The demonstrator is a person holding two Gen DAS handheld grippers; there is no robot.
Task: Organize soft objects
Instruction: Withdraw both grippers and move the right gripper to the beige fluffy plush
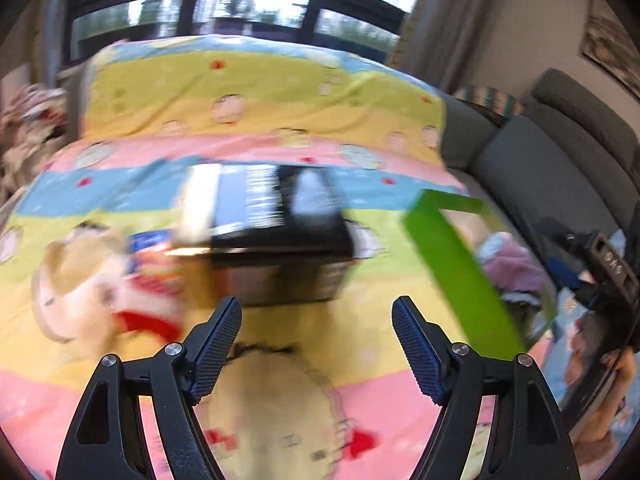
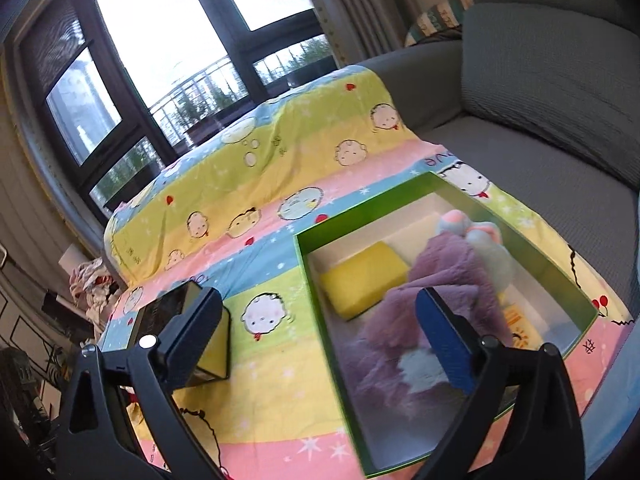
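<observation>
Over the green box (image 2: 316,304) on the cartoon blanket (image 2: 256,184), our right gripper (image 2: 320,320) hangs with fingers released; the purple plush (image 2: 436,268) lies inside beside a yellow sponge (image 2: 360,276). Our left gripper (image 1: 318,316) is likewise released, grasping nothing.

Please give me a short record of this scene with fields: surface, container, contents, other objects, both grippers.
surface: cartoon-print blanket
container: green box, open
contents: yellow sponge, purple plush cloth, pale blue plush toy
other objects: black box; stuffed toy, blurred
left gripper: open, empty
right gripper: open, empty
</observation>
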